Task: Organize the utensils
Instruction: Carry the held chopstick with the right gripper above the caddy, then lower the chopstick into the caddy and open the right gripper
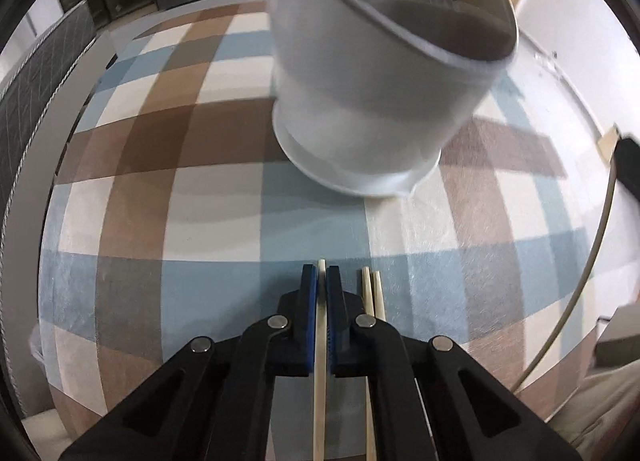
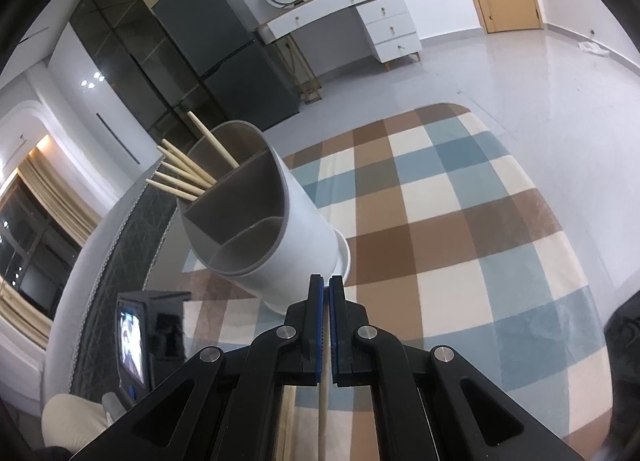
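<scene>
A white utensil holder (image 1: pixel 372 101) with grey inner dividers stands on a glass table, close ahead of my left gripper (image 1: pixel 321 275). That gripper is shut on a pale wooden chopstick (image 1: pixel 320 361) that runs back between the blue pads. Two more chopsticks (image 1: pixel 374 297) lie on the table just right of it. In the right wrist view the holder (image 2: pixel 280 237) has several chopsticks (image 2: pixel 188 173) standing in its far compartment. My right gripper (image 2: pixel 326 285) is shut on another chopstick (image 2: pixel 323 413), just in front of the holder's base.
A checked blue, brown and white rug (image 2: pixel 460 221) shows under the glass table. A small screen device (image 2: pixel 136 345) sits at the left. A grey cable (image 1: pixel 580 301) curves along the table's right edge. A fridge (image 2: pixel 224 53) and white desk (image 2: pixel 360 9) stand far back.
</scene>
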